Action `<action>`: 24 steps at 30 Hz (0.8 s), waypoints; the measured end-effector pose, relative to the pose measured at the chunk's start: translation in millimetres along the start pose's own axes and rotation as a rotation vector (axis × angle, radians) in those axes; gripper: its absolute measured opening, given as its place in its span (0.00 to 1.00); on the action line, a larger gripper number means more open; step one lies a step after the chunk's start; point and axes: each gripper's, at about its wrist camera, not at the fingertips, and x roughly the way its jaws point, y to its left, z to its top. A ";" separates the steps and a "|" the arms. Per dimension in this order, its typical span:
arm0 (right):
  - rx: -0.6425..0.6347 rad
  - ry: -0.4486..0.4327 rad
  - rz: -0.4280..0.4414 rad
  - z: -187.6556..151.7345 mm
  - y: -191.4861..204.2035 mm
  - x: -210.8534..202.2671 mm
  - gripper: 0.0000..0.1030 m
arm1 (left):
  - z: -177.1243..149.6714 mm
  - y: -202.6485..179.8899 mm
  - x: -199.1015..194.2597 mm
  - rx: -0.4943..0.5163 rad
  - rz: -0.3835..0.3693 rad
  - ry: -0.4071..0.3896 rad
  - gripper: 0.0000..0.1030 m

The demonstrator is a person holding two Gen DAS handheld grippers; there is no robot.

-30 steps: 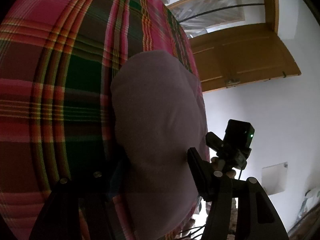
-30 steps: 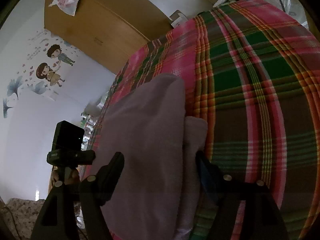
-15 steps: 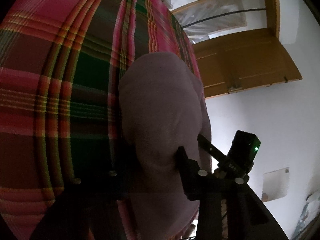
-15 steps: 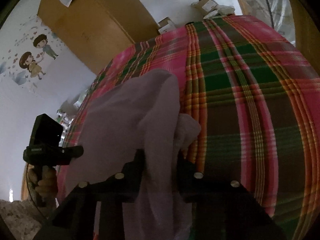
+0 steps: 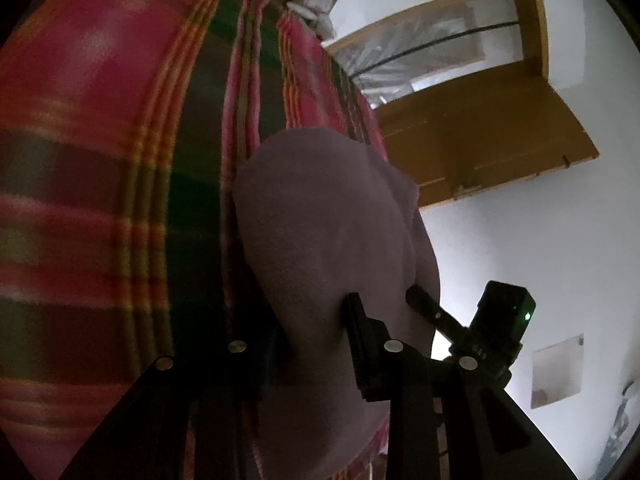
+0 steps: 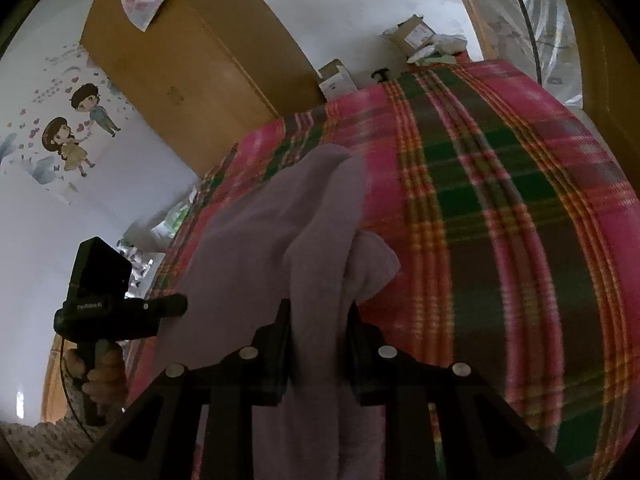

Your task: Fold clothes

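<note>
The mauve garment (image 6: pixel 256 256) is stretched along the near edge of the plaid-covered bed (image 6: pixel 500 208), its long axis running from one gripper to the other. One end is pinched between the closed jaws of the right gripper (image 6: pixel 318 336); the other end is clamped by the left gripper (image 5: pixel 296 340). Neither is nearer: both are on the cloth. It looks soft, thick, already doubled into layers, with a loose flap bunched beside the right jaws.
</note>
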 end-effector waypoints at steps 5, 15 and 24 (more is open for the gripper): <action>0.005 0.000 0.040 13.1 21.5 14.5 0.23 | 23.3 5.0 -30.0 0.024 0.042 -0.051 0.29; 0.019 0.021 0.090 53.9 60.7 71.7 0.23 | 71.7 20.2 -66.5 0.019 0.115 -0.154 0.29; 0.030 0.042 0.106 85.7 87.5 136.7 0.23 | 118.6 58.0 -96.9 0.004 0.192 -0.196 0.29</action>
